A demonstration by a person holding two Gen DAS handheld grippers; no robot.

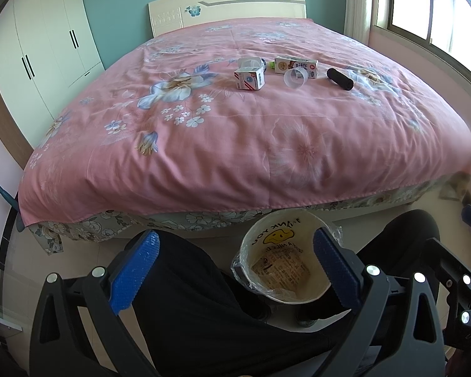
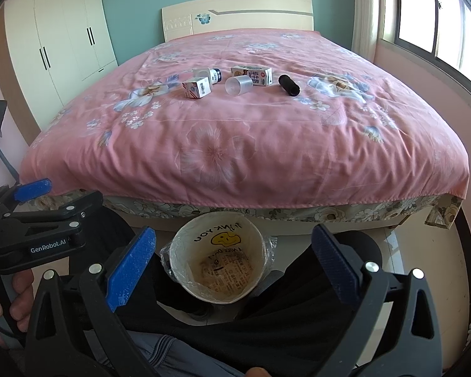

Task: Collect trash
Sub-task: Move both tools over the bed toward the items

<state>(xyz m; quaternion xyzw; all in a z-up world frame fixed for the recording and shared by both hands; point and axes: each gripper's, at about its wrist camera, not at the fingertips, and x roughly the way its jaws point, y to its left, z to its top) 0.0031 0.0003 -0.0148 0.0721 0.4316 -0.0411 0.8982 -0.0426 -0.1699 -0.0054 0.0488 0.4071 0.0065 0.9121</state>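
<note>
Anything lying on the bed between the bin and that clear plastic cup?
No. In both views, only bare pink bedspread lies between the bin and the clear cup.

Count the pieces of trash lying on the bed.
5, clustered mid-bed: small carton, jar behind it, clear cup, long carton, black tube rightmost. More could hide behind them.

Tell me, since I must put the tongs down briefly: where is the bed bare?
Bare: the bedspread between the foot edge and the trash row, and behind it toward the headboard. Crowded: the row from the small box through the clear cup to the black cylinder.
</note>
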